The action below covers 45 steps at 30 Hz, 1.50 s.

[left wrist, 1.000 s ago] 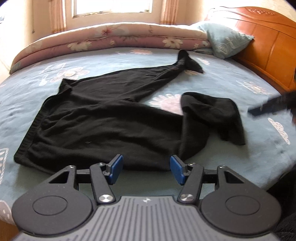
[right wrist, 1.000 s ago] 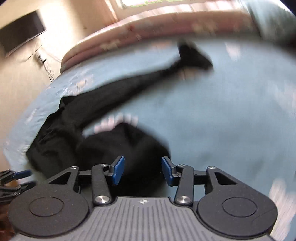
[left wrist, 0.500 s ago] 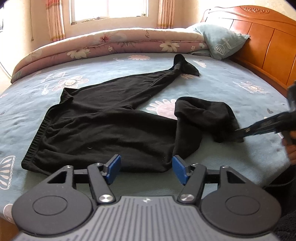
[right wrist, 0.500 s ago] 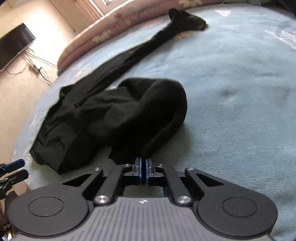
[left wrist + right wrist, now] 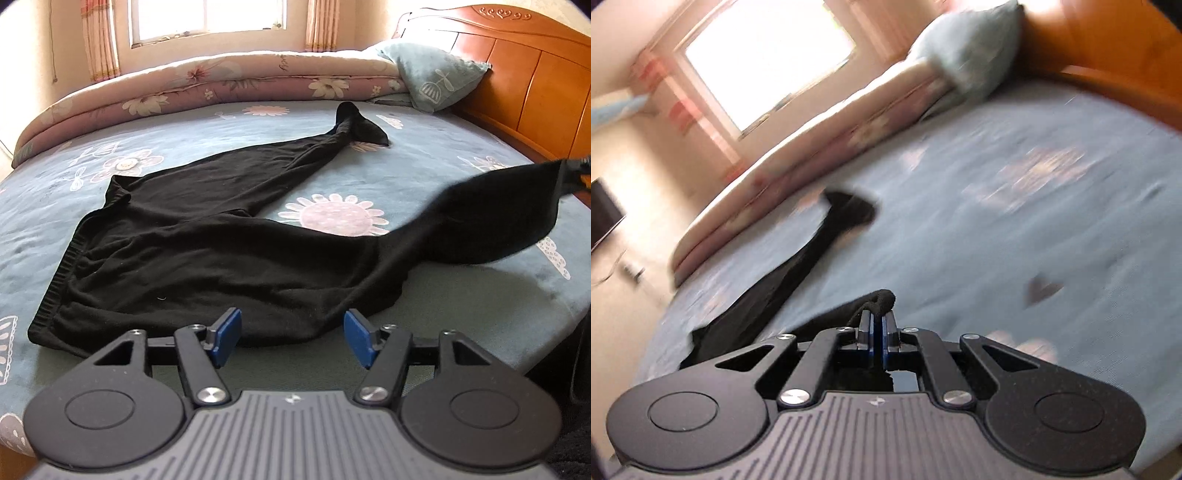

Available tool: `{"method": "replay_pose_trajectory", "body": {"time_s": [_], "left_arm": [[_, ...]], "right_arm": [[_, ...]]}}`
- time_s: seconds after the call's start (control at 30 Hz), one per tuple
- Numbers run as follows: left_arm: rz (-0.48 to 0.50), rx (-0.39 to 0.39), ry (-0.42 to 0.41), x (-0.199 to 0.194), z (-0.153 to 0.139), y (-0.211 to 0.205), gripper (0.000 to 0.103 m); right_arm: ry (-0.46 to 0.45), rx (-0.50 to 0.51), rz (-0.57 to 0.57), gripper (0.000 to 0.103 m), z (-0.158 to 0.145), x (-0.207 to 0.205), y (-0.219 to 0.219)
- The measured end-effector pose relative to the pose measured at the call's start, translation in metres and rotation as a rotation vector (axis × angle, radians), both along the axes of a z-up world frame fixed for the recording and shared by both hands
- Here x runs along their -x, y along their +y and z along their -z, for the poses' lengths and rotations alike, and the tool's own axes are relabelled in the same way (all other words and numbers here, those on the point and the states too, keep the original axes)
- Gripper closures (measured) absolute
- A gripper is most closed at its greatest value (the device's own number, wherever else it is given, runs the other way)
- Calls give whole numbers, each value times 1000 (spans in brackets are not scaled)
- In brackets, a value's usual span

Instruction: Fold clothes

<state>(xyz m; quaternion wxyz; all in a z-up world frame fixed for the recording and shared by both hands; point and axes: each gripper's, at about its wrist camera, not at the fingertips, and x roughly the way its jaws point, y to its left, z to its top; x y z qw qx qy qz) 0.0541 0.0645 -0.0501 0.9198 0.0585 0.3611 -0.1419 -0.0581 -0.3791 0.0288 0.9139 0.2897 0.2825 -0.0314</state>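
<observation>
the left claw point(image 5: 291, 341) hangs low over the near edge of the bed point(image 5: 480, 317), its blue pads point(image 5: 226, 336) spread apart with nothing between them, just short of the hem of the black trousers point(image 5: 207, 258). the trousers lie on the bed's blue sheet, which is printed with pale flowers. the waistband sits to the left; one leg runs straight away toward the far side and ends in a crumpled cuff, and the other leg is lifted off the sheet to the right, stretched toward the right claw point(image 5: 576, 173) at the picture's edge.

in the right wrist view, which is blurred and tilted, the right claw point(image 5: 878, 325) has its jaws pressed together, pinching a bunched edge of the trousers point(image 5: 879, 299); the cloth trails down and left beneath it.

past the trousers, a rolled pink quilt point(image 5: 221, 85) with a flower pattern lies along the far edge of the bed. a pale blue pillow point(image 5: 432, 74) leans at the far right corner against the orange wooden headboard point(image 5: 517, 74). behind the quilt a bright window point(image 5: 207, 18) is set in a cream wall, with striped curtains point(image 5: 101, 37) on either side. a dark screen point(image 5: 604, 214) stands at the left of the room.
</observation>
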Motion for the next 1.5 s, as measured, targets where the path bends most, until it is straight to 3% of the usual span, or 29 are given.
{"method": "replay_pose_trajectory", "body": {"time_s": [0.17, 0.43, 0.57, 0.73, 0.83, 1.03, 1.27, 1.5], "left_arm": [[-21, -13, -2, 3, -3, 2, 40], [-27, -23, 18, -5, 2, 1, 40], [18, -15, 18, -7, 4, -10, 40], [74, -34, 13, -5, 3, -23, 40], [66, -59, -1, -6, 0, -26, 40], [42, -67, 1, -7, -2, -23, 40], [-2, -51, 3, -5, -2, -5, 40], [-116, -41, 21, -6, 4, 40, 40]], "right_arm": [[-17, -32, 108, 98, -5, -9, -40], [-127, -51, 148, 99, -24, 21, -56], [16, 20, 140, 92, -10, 19, -57], [160, 84, 86, 77, 39, 11, -40], [214, 142, 57, 76, 59, -1, -24], [158, 153, -161, 68, 63, -35, 27], [109, 247, -532, 68, 60, -114, 136], [95, 280, -795, 68, 62, -185, 254]]}}
